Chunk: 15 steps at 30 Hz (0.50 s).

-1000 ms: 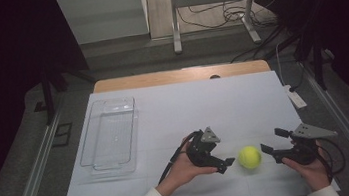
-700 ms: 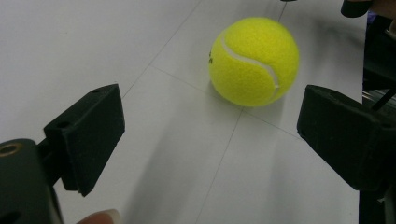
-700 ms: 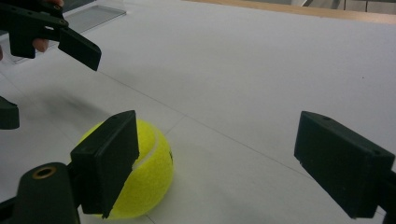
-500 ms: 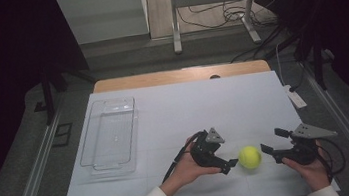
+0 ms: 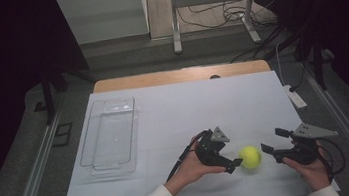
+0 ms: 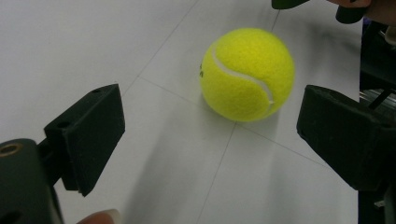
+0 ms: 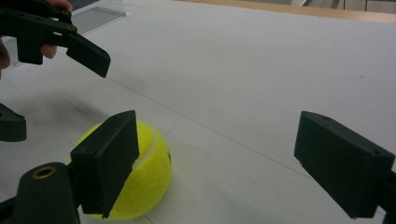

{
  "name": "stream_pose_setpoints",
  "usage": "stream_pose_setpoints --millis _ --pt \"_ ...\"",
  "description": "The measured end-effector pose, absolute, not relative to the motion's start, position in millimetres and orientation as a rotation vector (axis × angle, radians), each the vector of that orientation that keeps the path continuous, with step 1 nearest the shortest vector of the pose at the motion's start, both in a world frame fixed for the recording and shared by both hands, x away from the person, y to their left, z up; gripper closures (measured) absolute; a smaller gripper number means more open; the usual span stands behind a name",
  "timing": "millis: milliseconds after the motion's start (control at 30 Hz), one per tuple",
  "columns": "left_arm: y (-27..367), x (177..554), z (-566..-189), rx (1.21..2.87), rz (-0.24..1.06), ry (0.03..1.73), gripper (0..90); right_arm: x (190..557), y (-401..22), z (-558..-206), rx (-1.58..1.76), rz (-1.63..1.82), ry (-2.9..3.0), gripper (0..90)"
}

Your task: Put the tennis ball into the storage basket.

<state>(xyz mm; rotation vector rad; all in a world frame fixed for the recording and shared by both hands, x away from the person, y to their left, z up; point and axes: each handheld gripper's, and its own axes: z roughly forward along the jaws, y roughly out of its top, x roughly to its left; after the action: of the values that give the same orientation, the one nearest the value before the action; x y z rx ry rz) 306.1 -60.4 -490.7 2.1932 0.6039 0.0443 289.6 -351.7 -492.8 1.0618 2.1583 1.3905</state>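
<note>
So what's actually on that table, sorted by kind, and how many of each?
Tennis ball: 1
Clear plastic tray: 1
Hand-held grippers: 2, left gripper and right gripper
Total: 4

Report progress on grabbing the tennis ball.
Done: left gripper is at the tennis ball, jaws open. In hand: nothing gripped; the ball sits on the table ahead of its jaws. Left: close on it and lift. Right gripper waits open nearby.
</note>
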Motion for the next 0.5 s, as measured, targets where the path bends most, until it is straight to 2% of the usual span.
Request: stream_pose_setpoints --millis 500 --pt "-76 309 -494 2.213 0.021 0.587 8.8 291 -353 -494 1.066 1.392 2.158 14.3"
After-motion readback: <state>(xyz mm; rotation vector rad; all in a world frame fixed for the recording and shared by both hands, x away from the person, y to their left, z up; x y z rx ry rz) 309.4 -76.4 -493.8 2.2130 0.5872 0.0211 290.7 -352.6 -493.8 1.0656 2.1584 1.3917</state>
